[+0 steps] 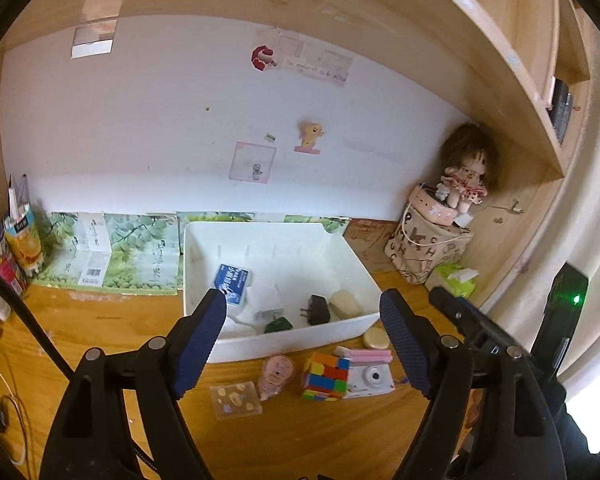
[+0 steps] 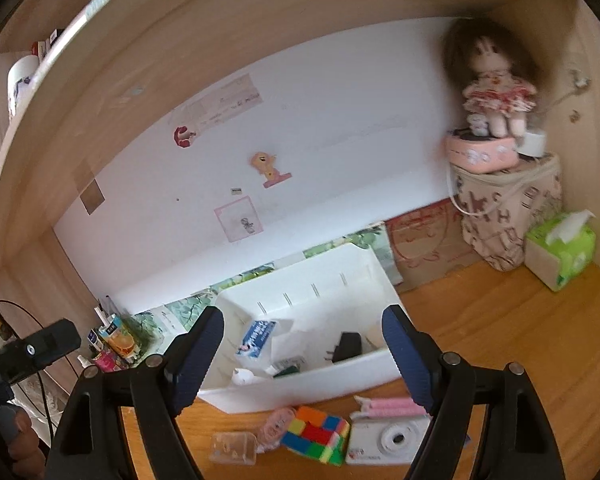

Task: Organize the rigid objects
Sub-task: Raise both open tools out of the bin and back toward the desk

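Note:
A white bin (image 1: 352,328) (image 2: 300,390) stands on the wooden desk and holds a blue packet (image 1: 233,282) (image 2: 257,337), a black plug adapter (image 1: 318,309) (image 2: 347,346), a cream piece (image 1: 346,304) and a dark green item (image 1: 278,325). In front of it lie a colourful cube (image 1: 326,376) (image 2: 316,438), a white toy camera (image 1: 370,380) (image 2: 388,438), pink clips (image 1: 366,356) (image 2: 390,406), a pink figure (image 1: 276,374), a clear box (image 1: 236,400) (image 2: 234,446) and a cream disc (image 1: 376,338). My left gripper (image 1: 304,340) and right gripper (image 2: 304,354) are both open and empty above these.
A doll (image 1: 468,168) sits on a pink case atop a patterned bag (image 1: 428,248) in the right corner, with a green tissue pack (image 2: 560,252) beside it. Cartons and pens (image 1: 20,240) stand at the left. Green printed sheets (image 1: 120,252) lie behind the bin. A shelf hangs overhead.

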`<state>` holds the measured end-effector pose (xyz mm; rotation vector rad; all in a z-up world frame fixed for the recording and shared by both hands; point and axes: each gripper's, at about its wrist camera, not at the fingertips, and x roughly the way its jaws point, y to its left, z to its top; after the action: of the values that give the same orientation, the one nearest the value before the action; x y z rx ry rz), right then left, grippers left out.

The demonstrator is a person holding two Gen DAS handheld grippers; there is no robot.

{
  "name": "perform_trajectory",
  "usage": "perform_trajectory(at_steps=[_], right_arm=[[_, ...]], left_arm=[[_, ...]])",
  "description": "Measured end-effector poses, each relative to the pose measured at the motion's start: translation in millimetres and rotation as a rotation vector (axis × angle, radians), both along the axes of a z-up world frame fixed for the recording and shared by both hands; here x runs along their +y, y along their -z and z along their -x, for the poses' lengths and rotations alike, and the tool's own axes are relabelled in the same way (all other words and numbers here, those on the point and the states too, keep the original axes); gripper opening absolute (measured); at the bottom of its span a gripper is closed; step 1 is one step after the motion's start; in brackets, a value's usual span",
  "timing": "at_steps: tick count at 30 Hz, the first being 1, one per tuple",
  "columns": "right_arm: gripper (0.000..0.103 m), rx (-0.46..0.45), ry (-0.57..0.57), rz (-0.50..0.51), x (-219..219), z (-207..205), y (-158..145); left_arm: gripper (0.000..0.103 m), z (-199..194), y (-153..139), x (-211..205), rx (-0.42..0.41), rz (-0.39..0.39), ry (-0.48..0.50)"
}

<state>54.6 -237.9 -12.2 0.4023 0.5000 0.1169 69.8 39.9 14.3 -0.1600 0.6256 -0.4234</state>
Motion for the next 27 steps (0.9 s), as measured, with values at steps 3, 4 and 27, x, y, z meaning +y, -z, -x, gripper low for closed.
perform_trajectory(at_steps=[3, 4, 27], right_arm=[[0.082, 0.029, 0.013, 0.017, -3, 15, 10], [0.082, 0.043, 0.016, 0.021, -5, 19, 14], [0.082, 0.214, -0.238, 0.162, -11, 52, 76]], left_arm=[[0.082, 10, 9, -3, 0.026, -0.009, -0.014], [0.082, 13, 12, -5, 0.040, -0.013, -0.017], [0.088, 36, 73, -42, 0.402, -0.048, -0.183]])
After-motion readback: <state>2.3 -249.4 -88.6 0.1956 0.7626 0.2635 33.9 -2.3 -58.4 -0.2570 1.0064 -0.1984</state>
